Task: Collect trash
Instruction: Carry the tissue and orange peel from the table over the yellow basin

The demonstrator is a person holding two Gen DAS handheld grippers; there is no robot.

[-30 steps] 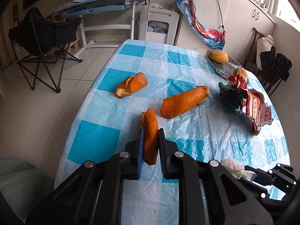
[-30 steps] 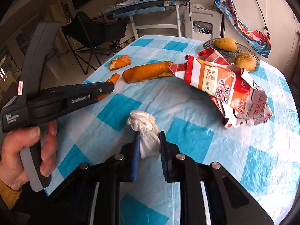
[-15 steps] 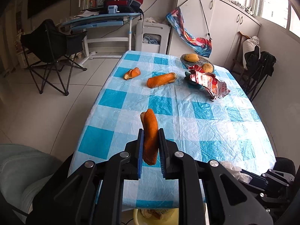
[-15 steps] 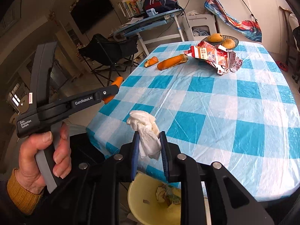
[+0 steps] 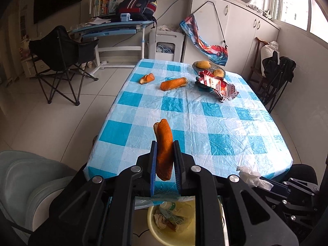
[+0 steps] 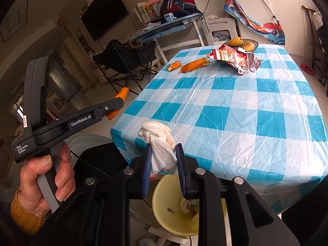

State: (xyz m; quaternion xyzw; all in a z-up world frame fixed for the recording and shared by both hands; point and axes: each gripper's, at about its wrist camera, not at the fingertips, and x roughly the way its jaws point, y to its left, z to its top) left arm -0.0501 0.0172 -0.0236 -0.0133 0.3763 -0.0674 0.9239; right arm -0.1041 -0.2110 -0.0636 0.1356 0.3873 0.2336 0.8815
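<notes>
**Both pieces of trash held above the bin**

The left hand-held gripper [image 5: 165, 169] is clamped tight on an orange peel [image 5: 164, 149]. The right hand-held gripper [image 6: 164, 165], jaws just easing apart, grips a crumpled tissue [image 6: 162, 147]. Only the right view shows the person's hand [image 6: 47, 182]. The yellow bin [image 6: 170, 209] sits lower centre, beyond the counter [image 6: 235, 123] edge.

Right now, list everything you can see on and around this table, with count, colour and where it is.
orange peel: one, orange, held in the left gripper.
tissue: one, white, crumpled, between the right gripper's pads.
loose peels: two, orange, far end of the table.
snack bag: one, red and white, torn, beside the fruit bowl.
fruit bowl: one, dark, two yellow fruits, far right corner.
tablecloth: one, blue and white checks.
bin: one, yellow, trash inside, on the floor at the near end.
folding chair: one, black, left of the table.
left gripper: shut on the peel.
right gripper: jaws just easing open.
hand: holds the left gripper.
</notes>
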